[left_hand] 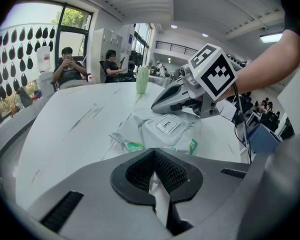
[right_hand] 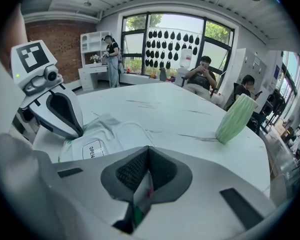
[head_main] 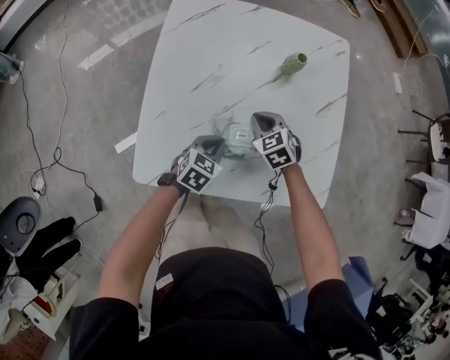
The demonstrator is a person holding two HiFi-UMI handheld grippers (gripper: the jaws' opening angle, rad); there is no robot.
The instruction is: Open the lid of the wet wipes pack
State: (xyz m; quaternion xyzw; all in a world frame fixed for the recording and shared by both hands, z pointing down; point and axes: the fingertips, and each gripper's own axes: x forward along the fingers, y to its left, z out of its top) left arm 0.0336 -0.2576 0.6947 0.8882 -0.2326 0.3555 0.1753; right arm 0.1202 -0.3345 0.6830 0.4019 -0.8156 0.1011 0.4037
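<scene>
The wet wipes pack (head_main: 237, 136) lies flat near the front of the white marble table (head_main: 232, 43). Its white flip lid (left_hand: 169, 125), labelled OPEN, is down. My left gripper (head_main: 214, 145) is at the pack's near left edge, shut on a strip of its white wrapper (left_hand: 157, 194). My right gripper (head_main: 259, 120) is at the pack's right side, shut on a bit of printed wrapper (right_hand: 140, 194). In the left gripper view the right gripper (left_hand: 166, 102) hovers just over the lid's far edge. In the right gripper view the left gripper (right_hand: 65, 111) stands beside the pack (right_hand: 97, 146).
A ribbed green vase (head_main: 293, 64) stands at the far right of the table, also in the right gripper view (right_hand: 235, 119). People sit beyond the table's far side (right_hand: 202, 76). Cables and bags lie on the floor at the left (head_main: 37, 178).
</scene>
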